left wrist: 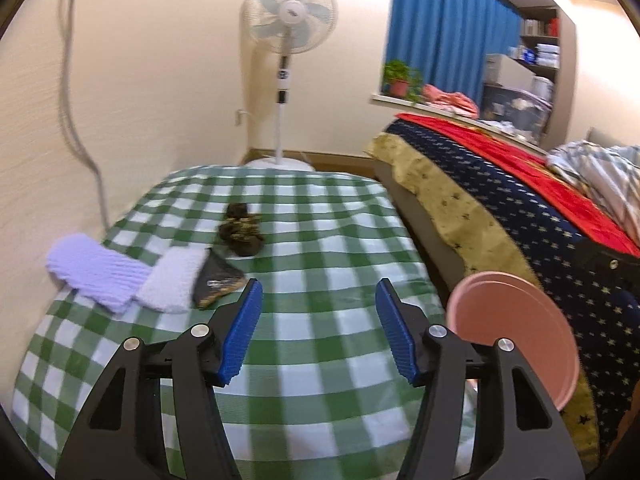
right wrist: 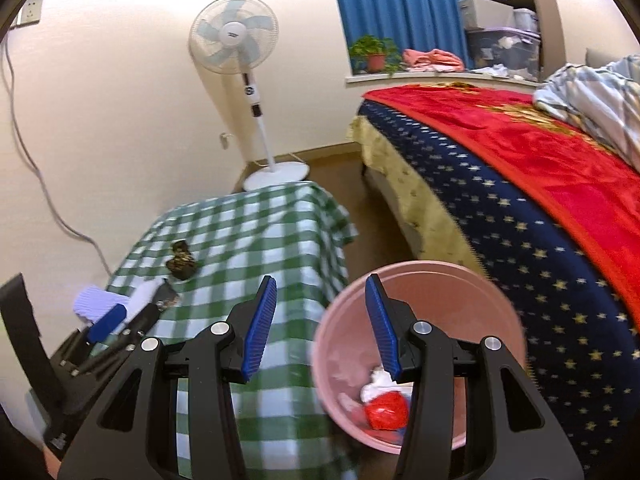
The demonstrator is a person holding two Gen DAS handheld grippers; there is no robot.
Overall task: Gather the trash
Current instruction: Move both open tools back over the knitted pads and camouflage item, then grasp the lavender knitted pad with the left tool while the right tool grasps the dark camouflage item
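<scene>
While both claws are hanging apart and holding nothing, the left claw [left wrist: 318, 332] is hovering over the green-and-white checked counter [left wrist: 320, 248] and the right claw [right wrist: 320, 328] is sitting above the gap between that counter and the pink trash bin [right wrist: 500, 300]. Inside the bin, a red crumpled wrapper [right wrist: 386, 416] and a white crumpled tissue [right wrist: 378, 384] are lying at the bottom. On the counter, a dark crumpled wad [left wrist: 240, 232] is resting near the middle, well apart from the bin, while a dark triangular wrapper [left wrist: 216, 280] is lying beside a white knitted cloth [left wrist: 172, 280] and a lavender knitted cloth [left wrist: 92, 268] at the left edge; printing on the wrapper is showing but is too blurred to read. Beyond the counter a white pedestal fan [left wrist: 290, 12] is standing against the wall, its hub badge unreadable. To the right, a bed [right wrist: 520, 220] with a navy star-patterned cover and a red blanket [right wrist: 540, 152] is crowding close beside the bin. A potted plant [right wrist: 374, 54] is sitting on the sill before blue curtains [right wrist: 400, 8].
</scene>
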